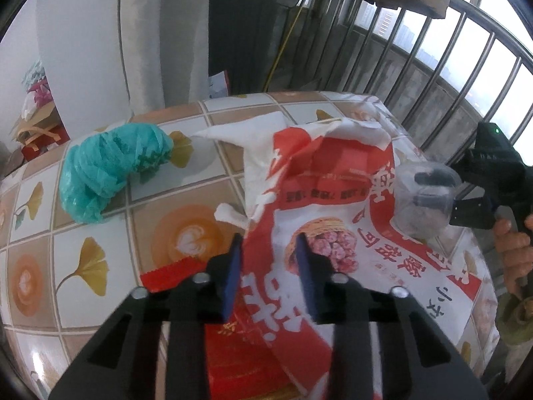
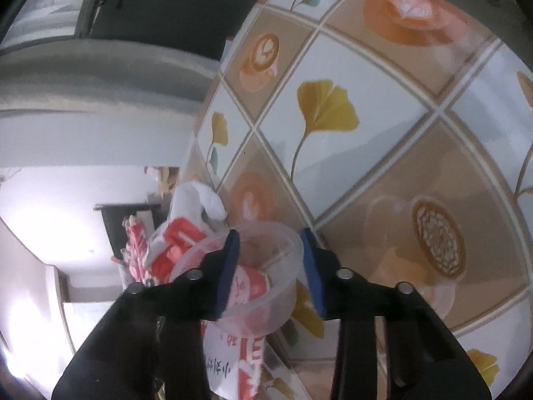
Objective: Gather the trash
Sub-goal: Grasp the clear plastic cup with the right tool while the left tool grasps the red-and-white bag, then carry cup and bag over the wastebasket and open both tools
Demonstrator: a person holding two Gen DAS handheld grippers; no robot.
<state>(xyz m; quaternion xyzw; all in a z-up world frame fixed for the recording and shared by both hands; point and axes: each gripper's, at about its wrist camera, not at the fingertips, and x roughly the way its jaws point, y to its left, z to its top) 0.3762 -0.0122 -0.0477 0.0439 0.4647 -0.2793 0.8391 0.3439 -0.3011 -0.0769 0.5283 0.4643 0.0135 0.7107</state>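
Red-and-white printed plastic bag (image 1: 333,200) spread over the right half of the surface (image 1: 100,233), long axis running from the near edge toward the far railing (image 1: 433,76), mouth and white handles (image 1: 233,133) raised at the far end. Clear plastic cup (image 1: 424,200) at the bag's right side, tipped on its side, open mouth facing the right tool (image 1: 433,186).

Crumpled teal plastic bag (image 1: 110,170) lying left of the printed bag, apart from it, on the tiled leaf-and-coffee pattern cloth. Red packet (image 1: 173,275) flat at the near edge, partly under the printed bag. A hand (image 1: 513,246) visible on the right tool's grip.

Left tool (image 1: 271,266) narrowed, one finger left of the bag's near fold and one over its print; contact of the pads not determinable. Right tool (image 2: 270,266) narrowed, one finger (image 2: 230,266) inside the cup (image 2: 266,283), the other outside its wall; firm pinch not confirmable from either view.
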